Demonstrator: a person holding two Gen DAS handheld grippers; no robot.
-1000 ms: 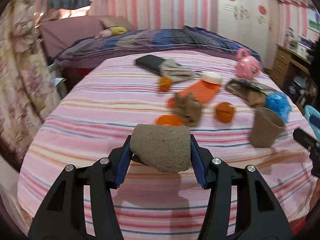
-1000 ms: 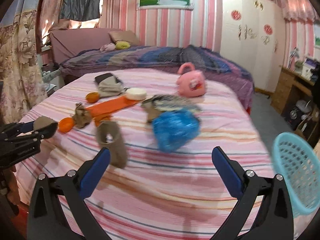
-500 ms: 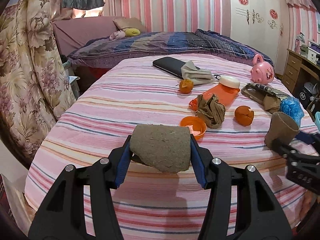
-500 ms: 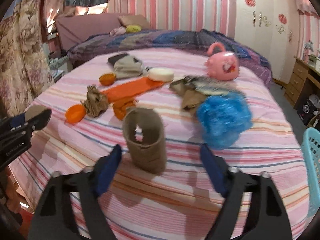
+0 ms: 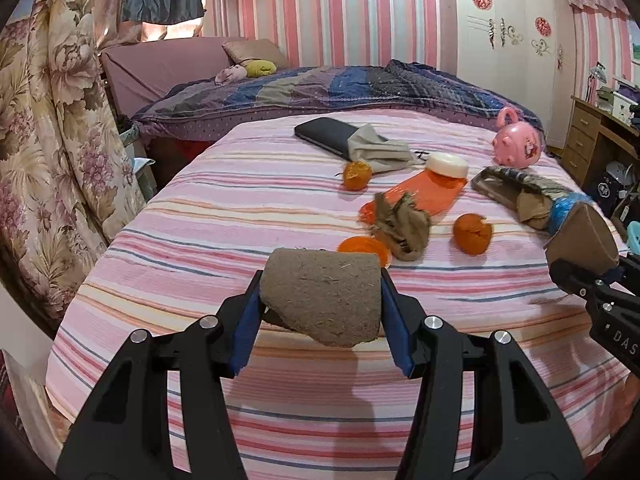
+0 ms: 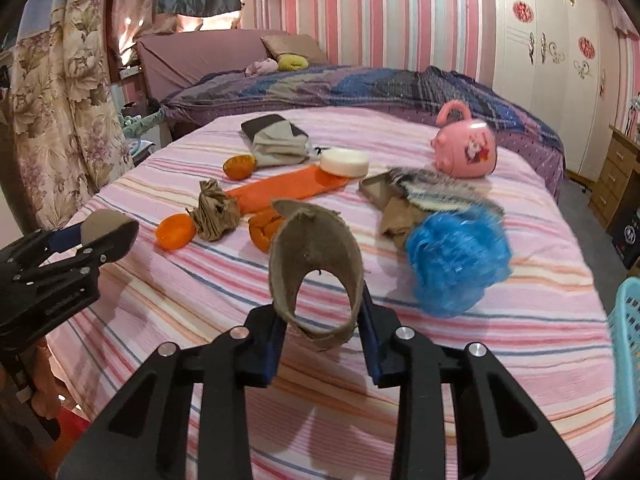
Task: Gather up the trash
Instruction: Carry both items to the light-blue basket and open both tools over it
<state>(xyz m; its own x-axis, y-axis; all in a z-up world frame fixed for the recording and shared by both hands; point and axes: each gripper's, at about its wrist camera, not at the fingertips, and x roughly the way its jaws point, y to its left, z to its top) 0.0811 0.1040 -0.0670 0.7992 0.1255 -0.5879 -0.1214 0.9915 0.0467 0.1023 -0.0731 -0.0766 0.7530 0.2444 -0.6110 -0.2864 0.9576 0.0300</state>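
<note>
Right wrist view: the right tongs [image 6: 322,338] have just been closing and now squeeze the torn cardboard tube [image 6: 316,268], just in front of the blue mesh sponge [image 6: 460,258] on the bed [image 6: 480,360]. The left tongs [image 5: 320,322] hold another cardboard tube [image 5: 322,294]. Both hands are full, so I think the light-blue basket [image 6: 628,360], right of the sponge, comes next.

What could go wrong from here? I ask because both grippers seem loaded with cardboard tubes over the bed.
1. The right gripper, whose jaws have just been closing, squeezes its cardboard tube into an oval; the crushed tube might slip out.
2. The left gripper pinches its own tube only by the ends, so a tilt could drop it.
3. The blue basket sits at the frame's edge, so a drop may miss it.
</note>
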